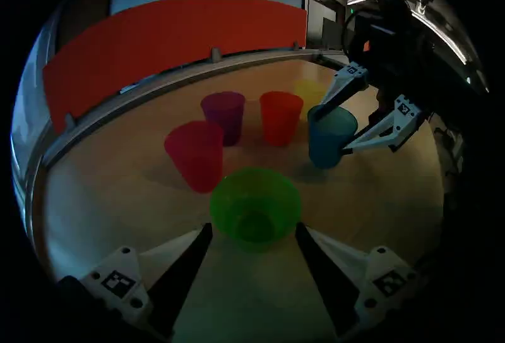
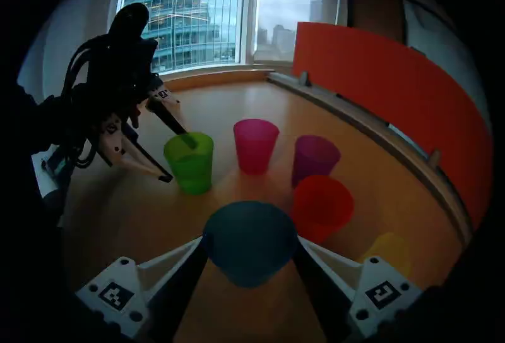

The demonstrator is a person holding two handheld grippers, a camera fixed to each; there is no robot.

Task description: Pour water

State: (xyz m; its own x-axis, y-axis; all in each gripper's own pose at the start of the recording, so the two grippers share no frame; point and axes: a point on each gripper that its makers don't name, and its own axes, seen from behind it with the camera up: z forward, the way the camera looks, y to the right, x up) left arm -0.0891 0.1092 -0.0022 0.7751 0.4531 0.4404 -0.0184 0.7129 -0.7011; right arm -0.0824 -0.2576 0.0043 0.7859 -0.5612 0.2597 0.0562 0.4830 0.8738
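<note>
Teal cup [image 2: 249, 245]: sits near in the right gripper view, low over or on the wooden table [image 2: 126, 216] (you cannot tell which). It is between the fingers of your right gripper [image 2: 249, 242]. Tongs are narrowed to the cup's width, both fingers pressing its wall. No water can be made out in it.

Green cup [image 1: 255, 207]: held the same way by your left gripper [image 1: 252, 232], fingers drawn in against its two sides and mouth facing the camera. Whether it holds water cannot be told.

Hazards, as judged from here:
- The two held cups are apart. Tilt either one before the rims meet and the water goes onto the table.
- The walls look thin and tapered. Squeeze harder and a cup may buckle; ease off mid-tilt and it may slide down out of the fingers.
- Bringing the rims together also brings the two sets of fingers together, and a knock there would jolt the pour.

Surroundings:
- Magenta cup [image 1: 196, 153], purple cup [image 1: 224, 115], orange cup [image 1: 279, 115] and yellow cup [image 1: 309, 90] are loose and upright, clustered just beyond the held pair. The orange one is beside the teal and the magenta is near the green, so a sideways swing tips them.
- Red panel [image 1: 170, 40] runs along the far table edge, well clear.
</note>
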